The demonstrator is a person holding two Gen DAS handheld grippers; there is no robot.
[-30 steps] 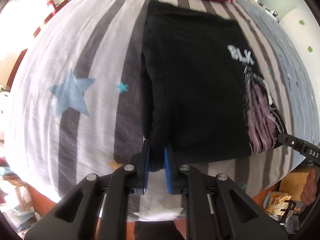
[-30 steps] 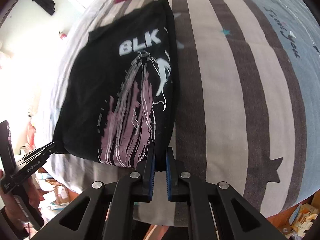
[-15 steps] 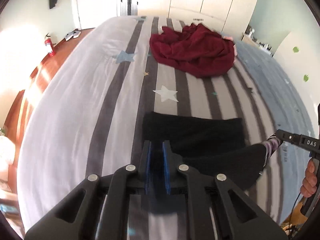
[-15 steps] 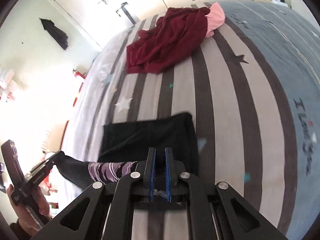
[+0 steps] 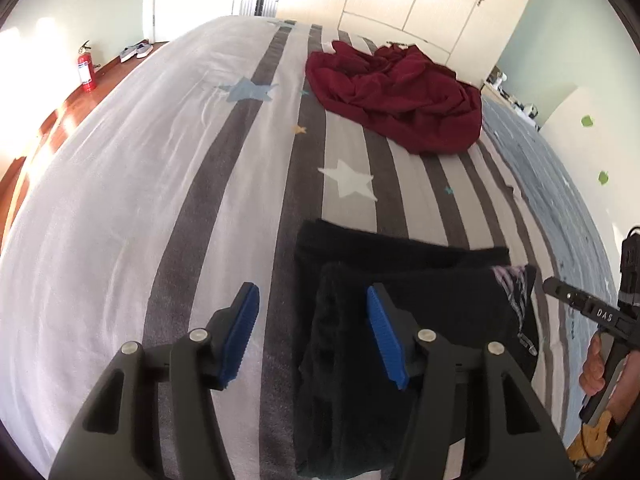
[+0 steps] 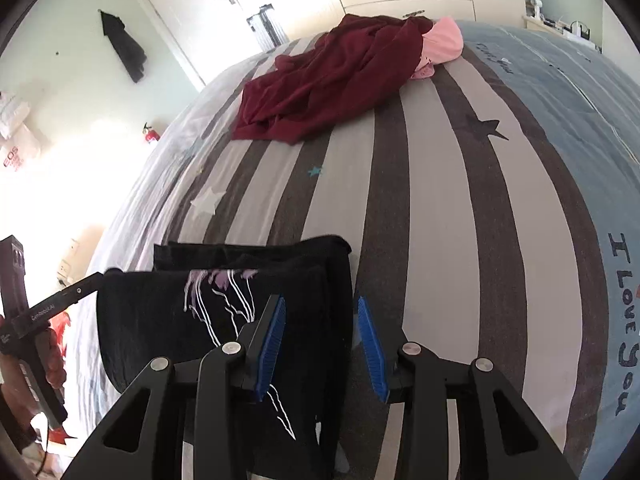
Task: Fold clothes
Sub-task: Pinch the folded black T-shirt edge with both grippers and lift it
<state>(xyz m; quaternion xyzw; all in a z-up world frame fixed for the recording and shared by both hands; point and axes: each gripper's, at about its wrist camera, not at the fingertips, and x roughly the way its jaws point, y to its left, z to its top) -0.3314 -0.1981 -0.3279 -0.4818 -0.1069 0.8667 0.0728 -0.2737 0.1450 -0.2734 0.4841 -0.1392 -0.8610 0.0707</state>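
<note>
Your black T-shirt [image 5: 420, 320] lies folded on the bed, its near half doubled over the far half, a strip of pale purple-and-white print [image 6: 224, 292] showing along the fold. It sits under your left tongs' [image 5: 312, 320] right finger and under your right tongs' [image 6: 320, 332] left finger. A crumpled dark red garment [image 5: 396, 100] lies well beyond both tongs, with a pink piece [image 6: 442, 42] tucked against it.

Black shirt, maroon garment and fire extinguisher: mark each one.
Black shirt [image 5: 432, 312]: left wrist view, folded top layer.
Maroon garment [image 5: 396, 100]: left wrist view, middle of heap.
Fire extinguisher [image 5: 85, 69]: left wrist view, red body.
</note>
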